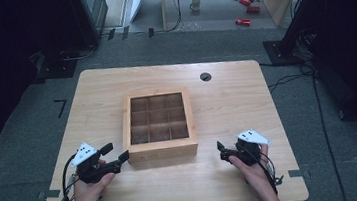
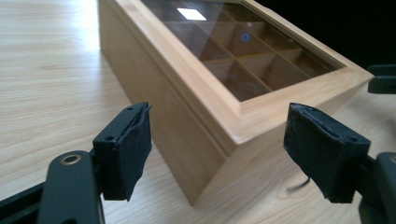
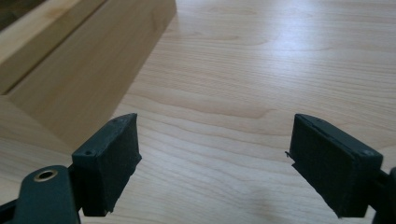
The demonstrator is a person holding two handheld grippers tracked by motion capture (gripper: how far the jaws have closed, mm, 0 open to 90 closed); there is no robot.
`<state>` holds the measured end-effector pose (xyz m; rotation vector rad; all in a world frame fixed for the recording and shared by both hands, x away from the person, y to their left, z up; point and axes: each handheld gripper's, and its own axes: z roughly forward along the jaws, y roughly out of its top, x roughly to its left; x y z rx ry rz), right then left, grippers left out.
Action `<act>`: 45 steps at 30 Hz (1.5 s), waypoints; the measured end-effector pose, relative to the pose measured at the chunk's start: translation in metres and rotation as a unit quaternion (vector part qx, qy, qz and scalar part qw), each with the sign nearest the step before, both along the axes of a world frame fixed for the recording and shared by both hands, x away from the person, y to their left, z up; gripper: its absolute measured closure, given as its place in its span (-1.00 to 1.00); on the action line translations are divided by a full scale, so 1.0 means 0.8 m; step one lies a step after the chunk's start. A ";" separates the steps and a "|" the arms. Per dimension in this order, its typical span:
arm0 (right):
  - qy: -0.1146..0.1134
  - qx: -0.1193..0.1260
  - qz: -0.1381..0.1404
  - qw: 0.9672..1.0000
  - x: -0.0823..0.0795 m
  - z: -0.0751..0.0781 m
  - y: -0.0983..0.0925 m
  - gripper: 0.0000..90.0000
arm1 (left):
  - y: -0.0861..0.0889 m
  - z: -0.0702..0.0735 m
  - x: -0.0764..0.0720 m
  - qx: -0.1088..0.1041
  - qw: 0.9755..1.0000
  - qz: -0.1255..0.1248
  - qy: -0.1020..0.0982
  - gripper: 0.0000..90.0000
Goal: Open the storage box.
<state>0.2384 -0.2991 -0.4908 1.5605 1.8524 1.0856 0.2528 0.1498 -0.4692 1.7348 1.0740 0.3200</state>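
Centrally on the pale wood-grain table (image 1: 227, 100) sits a square wooden box (image 1: 161, 151) with a glazed lid, its dark interior split by thin partitions into a three-by-three grid of compartments. The frame is light, smooth timber with mitred corners and a plain front wall. A small round grommet hole (image 1: 205, 76) lies in the tabletop beyond the box.

The left gripper (image 1: 113, 156) is held at the box's near left corner, its jaws spread wide with nothing between them; one jaw tip is at or just beside the corner, and I cannot tell whether it touches. The right gripper (image 1: 223, 150) hovers over bare table to the right of the box, near its front right corner but apart from it, jaws likewise spread wide and empty. Each carries a grey three-cornered plate and a trailing black cable.

From the left gripper view, the glass shows reflections, a bright square and a small blue ring, and the box's corner edge stands between the two black, felt-like padded fingertips (image 2: 126, 151). The right gripper view shows the box's side wall at upper left and fine grain in the tabletop between its matte pads (image 3: 109, 163). The high view alone takes in grey carpet, a mug (image 1: 195, 4) and red cans (image 1: 247, 8) on the floor beyond.
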 end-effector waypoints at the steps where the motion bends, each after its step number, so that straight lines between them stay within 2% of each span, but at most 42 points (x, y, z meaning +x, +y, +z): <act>1: -0.001 0.002 0.001 1.000 -0.002 0.001 0.002 -0.64 | -0.003 0.000 0.000 0.002 1.000 -0.003 -0.001 -0.42; 2: -0.005 0.005 0.005 1.000 -0.005 0.002 0.007 -0.63 | -0.007 0.000 -0.001 0.006 1.000 -0.006 -0.001 -0.35; 6: -0.007 0.010 0.012 1.000 -0.009 0.004 0.014 -0.63 | -0.022 -0.003 -0.003 0.026 0.999 -0.017 0.000 -0.27; 9: -0.010 0.010 0.015 1.000 -0.012 0.005 0.020 -0.60 | -0.028 -0.003 -0.003 0.040 0.999 -0.006 0.007 -0.17; 12: -0.008 0.016 0.016 1.000 -0.013 0.005 0.026 -0.53 | -0.028 -0.003 -0.003 0.047 0.999 -0.002 0.013 -0.08; 16: -0.008 0.018 0.022 1.000 -0.014 0.004 0.035 -0.47 | -0.029 -0.003 -0.003 0.053 0.999 -0.005 0.012 -0.08; 19: -0.009 0.018 0.027 0.999 -0.013 0.005 0.043 -0.43 | -0.027 -0.007 -0.003 0.058 0.998 -0.009 0.024 -0.05; 22: -0.014 0.020 0.037 0.999 -0.013 0.007 0.052 -0.39 | -0.028 -0.014 -0.003 0.075 0.997 -0.007 0.035 0.03; 25: -0.022 0.015 0.051 0.998 -0.012 0.009 0.064 -0.32 | -0.027 -0.014 -0.001 0.069 0.997 -0.009 0.045 0.04; 30: -0.026 0.014 0.063 0.998 -0.010 0.007 0.078 -0.19 | -0.018 -0.014 0.001 0.039 0.998 -0.015 0.057 0.14; 34: -0.035 0.011 0.074 0.997 -0.011 0.007 0.081 -0.08 | -0.018 -0.014 0.001 0.042 0.998 -0.018 0.051 0.14; 40: -0.037 0.012 0.110 0.993 -0.011 0.004 0.088 -0.07 | -0.017 -0.013 -0.002 0.042 0.998 -0.012 0.035 0.22; 42: -0.039 0.006 0.111 0.993 -0.008 0.002 0.092 -0.06 | -0.017 -0.013 -0.002 0.042 0.999 -0.012 0.031 0.22; 45: -0.042 0.010 0.112 0.993 -0.006 0.002 0.094 -0.05 | -0.017 -0.012 -0.004 0.040 0.999 -0.009 0.024 0.22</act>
